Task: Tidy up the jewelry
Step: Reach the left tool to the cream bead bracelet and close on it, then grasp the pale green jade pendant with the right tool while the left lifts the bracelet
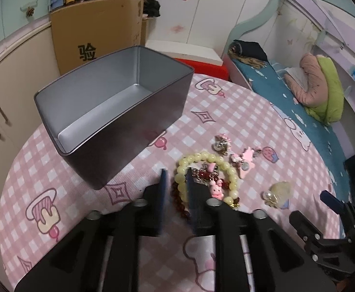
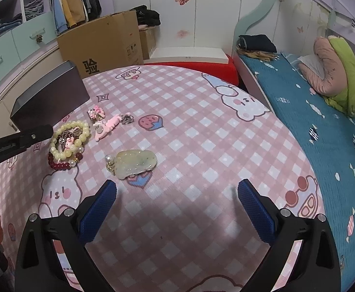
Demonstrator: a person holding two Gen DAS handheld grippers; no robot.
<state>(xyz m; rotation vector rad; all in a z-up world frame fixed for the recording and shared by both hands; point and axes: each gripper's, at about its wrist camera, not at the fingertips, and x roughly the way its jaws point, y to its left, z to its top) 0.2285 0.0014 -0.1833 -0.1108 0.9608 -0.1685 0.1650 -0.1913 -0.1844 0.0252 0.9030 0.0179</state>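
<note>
An empty grey metal box [image 1: 109,121] stands on the pink checked table at the left; its dark side shows in the right wrist view [image 2: 48,102]. A pale yellow bead bracelet [image 1: 209,160] lies over a dark red bead bracelet [image 1: 177,202] with a pink bunny charm [image 1: 216,189]. My left gripper [image 1: 176,177] hangs just over the bracelets' left edge, jaws nearly closed with a narrow gap, nothing clearly held. Pink charms [image 1: 245,160] and a pale jade pendant [image 2: 133,163] lie nearby. My right gripper [image 2: 177,192] is wide open and empty, low over the table just right of the pendant.
The pink checked tablecloth [image 2: 201,133] covers a round table. A cardboard box [image 2: 104,43] and red stool [image 2: 201,68] stand beyond it. A bed with a blue cover [image 2: 311,121] runs along the right. Cabinets [image 1: 12,92] stand at the left.
</note>
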